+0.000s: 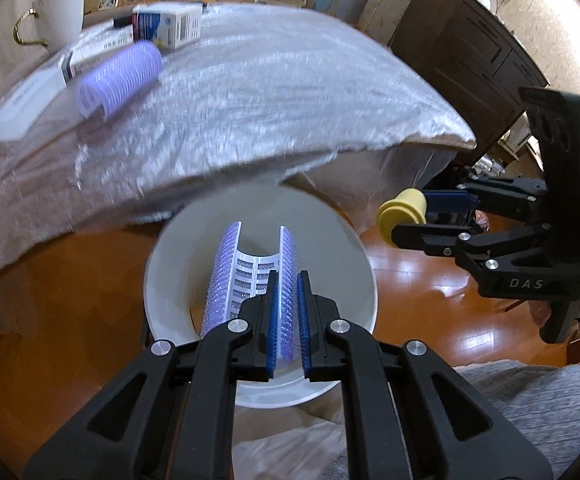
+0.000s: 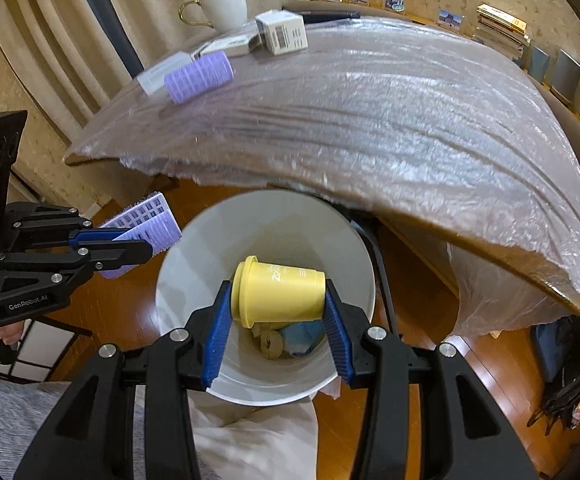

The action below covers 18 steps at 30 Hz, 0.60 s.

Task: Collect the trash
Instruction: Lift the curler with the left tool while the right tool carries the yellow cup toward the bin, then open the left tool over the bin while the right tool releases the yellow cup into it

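— So, left wrist view?
— White bin (image 1: 262, 236) below; left gripper (image 1: 288, 320) clenched on a split purple hair roller (image 1: 250, 268) above its mouth.
— Right wrist view?
— Bin (image 2: 194, 272) holds crumpled paper (image 2: 268, 342) and blue scrap (image 2: 301, 334). Right gripper (image 2: 278, 320) clamps a yellow lidded cup (image 2: 278, 292), lying sideways, over it.

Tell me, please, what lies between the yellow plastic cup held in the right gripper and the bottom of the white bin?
In the right wrist view, only air separates the yellow plastic cup from crumpled tan and blue scraps on the white bin's bottom.
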### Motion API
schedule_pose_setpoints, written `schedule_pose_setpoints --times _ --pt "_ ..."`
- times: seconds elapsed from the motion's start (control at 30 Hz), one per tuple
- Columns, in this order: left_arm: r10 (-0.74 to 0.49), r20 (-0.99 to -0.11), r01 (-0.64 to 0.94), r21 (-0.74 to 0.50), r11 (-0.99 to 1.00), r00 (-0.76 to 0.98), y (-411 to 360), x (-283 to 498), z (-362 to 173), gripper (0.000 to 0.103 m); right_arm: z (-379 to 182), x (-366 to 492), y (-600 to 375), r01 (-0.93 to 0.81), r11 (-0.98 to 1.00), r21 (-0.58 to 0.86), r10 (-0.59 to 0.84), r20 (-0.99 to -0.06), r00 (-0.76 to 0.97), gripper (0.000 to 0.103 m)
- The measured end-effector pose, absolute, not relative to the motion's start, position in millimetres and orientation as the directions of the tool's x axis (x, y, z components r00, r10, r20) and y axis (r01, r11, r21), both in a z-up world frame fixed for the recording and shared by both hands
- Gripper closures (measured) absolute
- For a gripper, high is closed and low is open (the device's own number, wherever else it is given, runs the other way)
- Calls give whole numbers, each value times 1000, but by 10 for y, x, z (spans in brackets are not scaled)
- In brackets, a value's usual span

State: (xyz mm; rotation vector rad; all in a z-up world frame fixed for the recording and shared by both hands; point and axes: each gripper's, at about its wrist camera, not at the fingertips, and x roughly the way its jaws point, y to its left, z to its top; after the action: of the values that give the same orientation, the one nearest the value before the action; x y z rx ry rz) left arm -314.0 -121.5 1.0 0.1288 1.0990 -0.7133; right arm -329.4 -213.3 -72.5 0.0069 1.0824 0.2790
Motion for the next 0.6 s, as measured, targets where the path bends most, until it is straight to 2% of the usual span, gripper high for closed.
schedule_pose_setpoints --times 0.6 --pt "-392 -902 570 -229 789 180 -1359 -3044 -549 92 -1200 -3168 -1985 -247 962 115 201 -911 360 60"
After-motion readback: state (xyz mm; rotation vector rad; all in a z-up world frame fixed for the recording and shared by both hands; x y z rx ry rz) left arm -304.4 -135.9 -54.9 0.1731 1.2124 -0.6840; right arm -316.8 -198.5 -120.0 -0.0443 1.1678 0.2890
